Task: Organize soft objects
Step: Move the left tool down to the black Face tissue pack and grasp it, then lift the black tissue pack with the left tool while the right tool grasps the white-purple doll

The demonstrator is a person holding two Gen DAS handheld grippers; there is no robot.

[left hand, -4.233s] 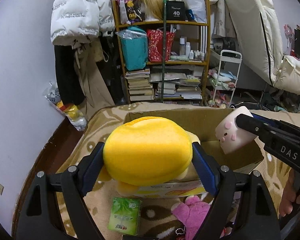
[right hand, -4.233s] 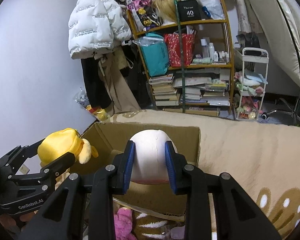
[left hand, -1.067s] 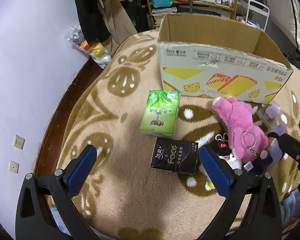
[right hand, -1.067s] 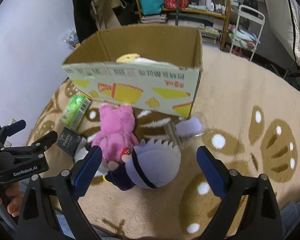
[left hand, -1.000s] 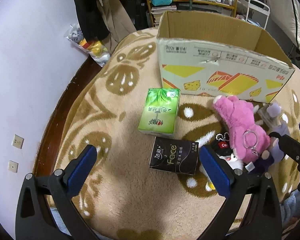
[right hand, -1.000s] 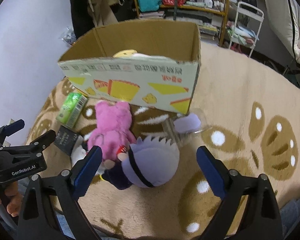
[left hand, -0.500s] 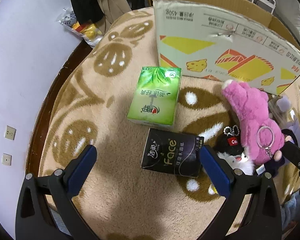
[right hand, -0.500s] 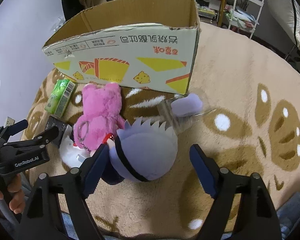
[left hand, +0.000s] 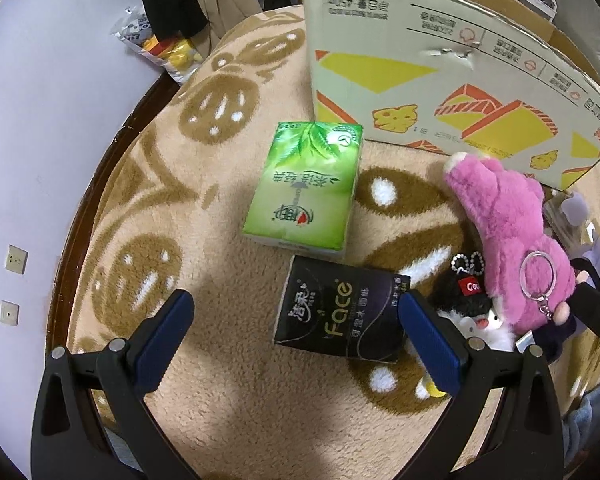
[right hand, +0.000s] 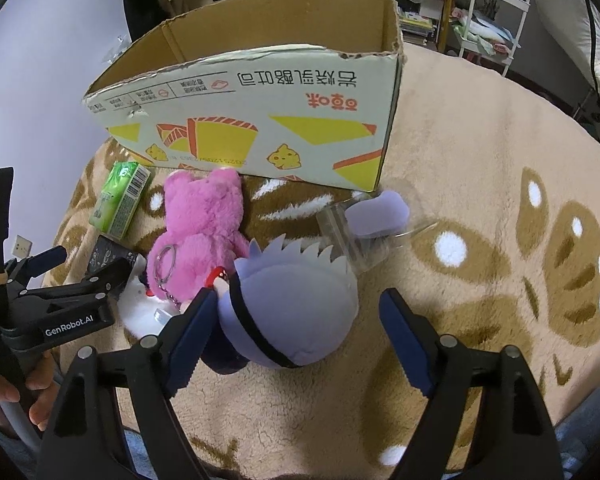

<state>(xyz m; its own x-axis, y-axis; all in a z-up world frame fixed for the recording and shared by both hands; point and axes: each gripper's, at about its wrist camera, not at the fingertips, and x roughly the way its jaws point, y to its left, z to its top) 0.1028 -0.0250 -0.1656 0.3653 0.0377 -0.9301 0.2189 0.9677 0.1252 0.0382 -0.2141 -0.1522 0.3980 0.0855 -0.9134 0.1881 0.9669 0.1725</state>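
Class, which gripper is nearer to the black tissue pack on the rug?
Left. The left gripper hangs open right over the black tissue pack; the right gripper is open around the purple plush, beyond the pink plush.

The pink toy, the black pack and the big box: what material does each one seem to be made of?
The pink toy looks like plush fabric: fuzzy, matte pile, with a metal key ring on it. The black pack seems to be soft tissues in thin plastic film, judging by its slight sheen and rounded edges. The big box is corrugated cardboard: brown inside, printed outside, with a torn rim.
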